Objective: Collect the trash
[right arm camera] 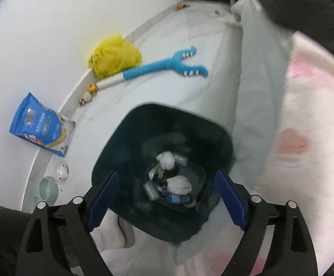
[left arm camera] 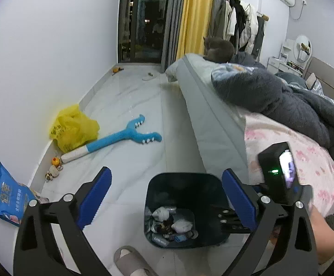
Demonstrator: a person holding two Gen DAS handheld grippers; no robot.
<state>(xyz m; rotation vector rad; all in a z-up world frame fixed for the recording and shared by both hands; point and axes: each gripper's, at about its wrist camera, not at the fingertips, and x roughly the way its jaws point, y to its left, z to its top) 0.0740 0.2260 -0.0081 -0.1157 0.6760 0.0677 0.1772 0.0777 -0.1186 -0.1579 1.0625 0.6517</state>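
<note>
A dark blue trash bin (left arm camera: 153, 184) stands on the white tiled floor beside the bed. Inside lie white crumpled tissues (left arm camera: 160, 214), cans and a small bottle. My left gripper (left arm camera: 167, 174) hovers above the bin's near side, its blue pads wide apart with nothing between them. In the right wrist view the bin (right arm camera: 125, 133) is straight below my right gripper (right arm camera: 167, 176), which is open and empty. Tissue wads (right arm camera: 179, 185), a can (right arm camera: 150, 191) and a bottle (right arm camera: 178, 199) lie at the bottom. The right gripper's black body (left arm camera: 279, 172) shows over the bin's right edge.
A yellow plastic bag (left arm camera: 72, 128), a blue plush toy (left arm camera: 125, 135), small toys (left arm camera: 54, 165) and a blue pouch (left arm camera: 3, 195) lie along the left wall. The bed (left arm camera: 213, 124) with blankets and a cat (left arm camera: 217, 48) fills the right. A slippered foot (left arm camera: 130, 260) stands near the bin.
</note>
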